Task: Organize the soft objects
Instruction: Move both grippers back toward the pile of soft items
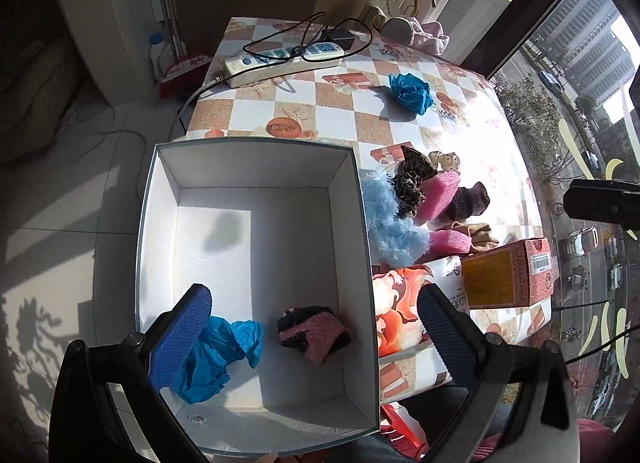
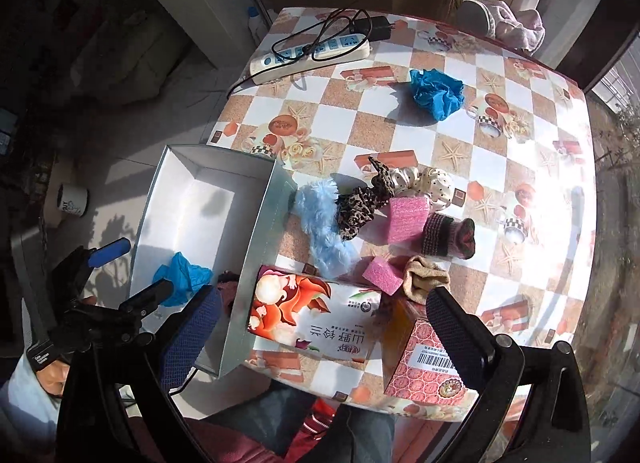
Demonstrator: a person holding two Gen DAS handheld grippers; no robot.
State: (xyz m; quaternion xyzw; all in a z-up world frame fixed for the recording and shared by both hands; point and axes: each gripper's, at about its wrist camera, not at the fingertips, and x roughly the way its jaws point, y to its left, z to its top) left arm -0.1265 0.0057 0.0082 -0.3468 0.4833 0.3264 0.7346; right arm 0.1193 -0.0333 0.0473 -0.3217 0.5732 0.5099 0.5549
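Both of your grippers stand wide open and empty: the left gripper (image 1: 316,339) hangs over the near end of the white box (image 1: 256,167), with a crumpled blue plastic piece (image 1: 218,355) and a dark pink knitted piece (image 1: 314,333) lying loose on the box floor below its pads, and the right gripper (image 2: 324,337) hovers above the near table edge just right of the box

What your next pick turns on is the heap of soft things still on the table, right of the box and beyond the tissue pack (image 2: 314,321): fluffy blue scrunchie (image 2: 324,223) touching the box wall, its long axis running away from you, then leopard scrunchie (image 2: 360,209), pink sponge (image 2: 406,219), knitted sock (image 2: 450,237). Your right gripper looks the nearer one. A second blue plastic ball (image 2: 436,93) lies well apart, far beyond the box

The pack bears Chinese characters, unclear to me; the red carton (image 2: 428,373) shows a barcode label, digits too small; a cup (image 2: 72,201) on the floor left of the box reads "BUY"
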